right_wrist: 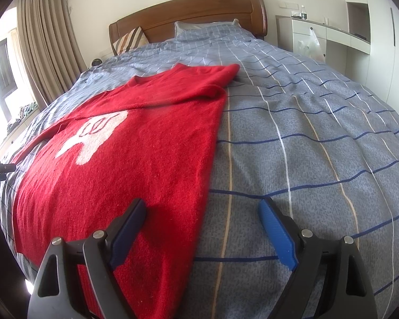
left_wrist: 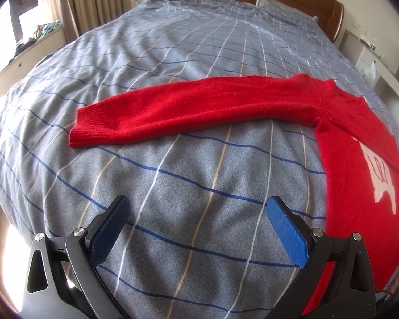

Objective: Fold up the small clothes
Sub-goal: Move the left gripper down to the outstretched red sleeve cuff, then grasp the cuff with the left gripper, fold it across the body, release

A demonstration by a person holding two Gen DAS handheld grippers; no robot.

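Left tool [left_wrist: 196, 228] view alone shows outstretched sleeve [left_wrist: 173, 111]

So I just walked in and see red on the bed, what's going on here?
A person with two handheld grippers is folding a red sweater on the checked bedspread. One sleeve is already folded across the chest; the other sleeve lies stretched out. Both the left gripper and right gripper hover with jaws open, holding nothing.

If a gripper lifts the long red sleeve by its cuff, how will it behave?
The sleeve is soft knit lying flat on the bed, so it will probably hang limp and bend wherever it is pinched. It looks light. Its fuzzy surface should give the pads grip, though it may drag on the bed. It joins the sweater, which may shift.
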